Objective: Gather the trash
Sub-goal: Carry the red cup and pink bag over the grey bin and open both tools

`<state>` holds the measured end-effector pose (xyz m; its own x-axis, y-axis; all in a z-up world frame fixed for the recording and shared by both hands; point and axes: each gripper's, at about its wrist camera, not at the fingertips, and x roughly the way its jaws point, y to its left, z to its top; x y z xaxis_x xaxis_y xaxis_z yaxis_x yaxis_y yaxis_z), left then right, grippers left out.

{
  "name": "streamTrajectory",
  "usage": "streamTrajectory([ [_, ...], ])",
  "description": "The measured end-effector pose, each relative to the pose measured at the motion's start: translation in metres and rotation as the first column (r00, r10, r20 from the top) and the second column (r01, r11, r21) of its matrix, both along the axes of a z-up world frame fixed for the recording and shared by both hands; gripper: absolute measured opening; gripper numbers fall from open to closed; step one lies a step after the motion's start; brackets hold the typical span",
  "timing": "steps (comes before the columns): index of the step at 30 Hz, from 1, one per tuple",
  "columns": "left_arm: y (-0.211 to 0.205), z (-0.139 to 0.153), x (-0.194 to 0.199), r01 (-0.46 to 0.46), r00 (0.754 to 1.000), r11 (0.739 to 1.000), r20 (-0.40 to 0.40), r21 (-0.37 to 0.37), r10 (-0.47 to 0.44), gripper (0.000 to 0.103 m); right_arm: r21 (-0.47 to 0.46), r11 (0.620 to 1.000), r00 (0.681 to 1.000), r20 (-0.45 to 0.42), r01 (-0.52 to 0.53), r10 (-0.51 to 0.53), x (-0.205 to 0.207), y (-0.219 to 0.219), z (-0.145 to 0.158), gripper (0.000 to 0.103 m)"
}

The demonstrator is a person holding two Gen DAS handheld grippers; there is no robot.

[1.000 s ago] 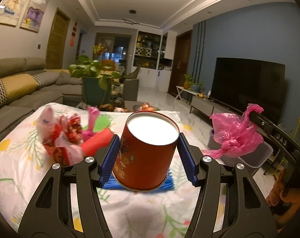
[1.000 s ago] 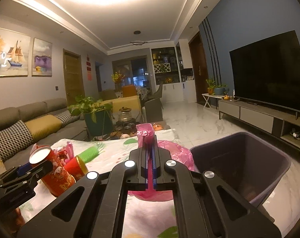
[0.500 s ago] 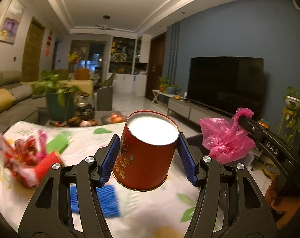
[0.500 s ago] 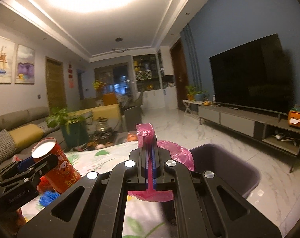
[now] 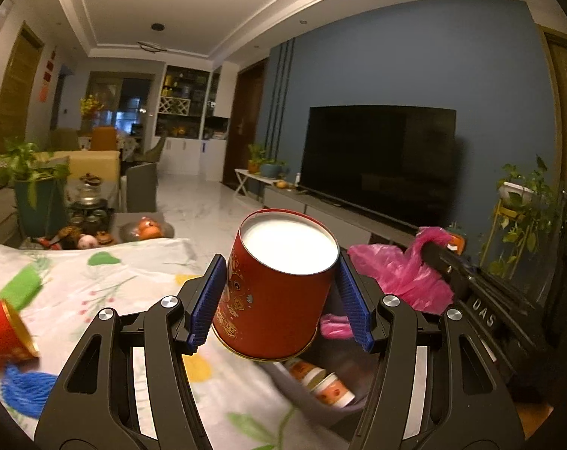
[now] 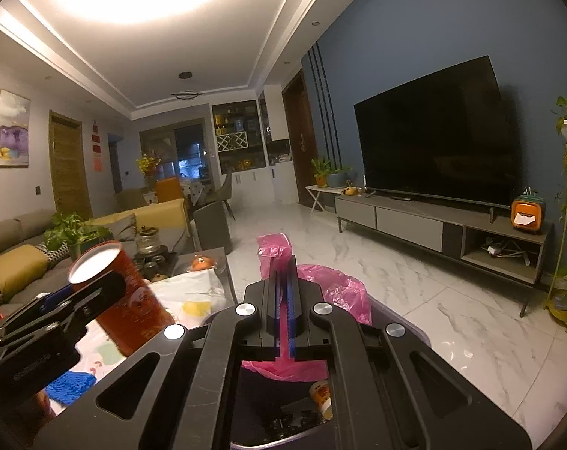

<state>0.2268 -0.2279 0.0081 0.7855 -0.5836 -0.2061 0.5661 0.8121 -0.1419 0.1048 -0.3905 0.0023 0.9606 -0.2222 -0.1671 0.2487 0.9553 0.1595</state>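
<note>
A red can point(image 5: 275, 300) with a white top hangs tilted in my left gripper point(image 5: 279, 292), whose blue pads are shut on its sides. It hovers over the table's right edge and the near rim of a dark trash bin point(image 5: 362, 371). To its right, my right gripper point(image 5: 429, 247) holds a crumpled pink plastic bag point(image 5: 392, 270). In the right wrist view that gripper point(image 6: 283, 300) is shut on the pink bag point(image 6: 332, 292), which hangs above the bin point(image 6: 414, 332). The red can point(image 6: 129, 300) and the left gripper point(image 6: 58, 311) show at the left. Small orange cups point(image 5: 321, 378) lie inside the bin.
On the floral tablecloth point(image 5: 114, 288) lie a red cup point(image 5: 5, 337) on its side, a blue tassel-like piece point(image 5: 24, 390) and a green piece point(image 5: 18, 287). A TV point(image 6: 433, 135) on a low cabinet point(image 6: 433, 225) lines the right wall. White marble floor point(image 6: 414, 281) lies between.
Both grippers have swung right, away from the table's trash pile and toward the bin. The can now hangs over the bin's edge, and the bag is above the bin.
</note>
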Motion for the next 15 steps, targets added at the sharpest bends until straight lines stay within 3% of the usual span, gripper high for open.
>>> streamTrajectory([
  [15,-0.046,-0.027,0.024,0.054,0.997,0.998,-0.048,0.026,-0.053,0.059,0.026,1.000,0.999,-0.032,0.014,-0.013,0.009,-0.005,-0.008,0.004],
])
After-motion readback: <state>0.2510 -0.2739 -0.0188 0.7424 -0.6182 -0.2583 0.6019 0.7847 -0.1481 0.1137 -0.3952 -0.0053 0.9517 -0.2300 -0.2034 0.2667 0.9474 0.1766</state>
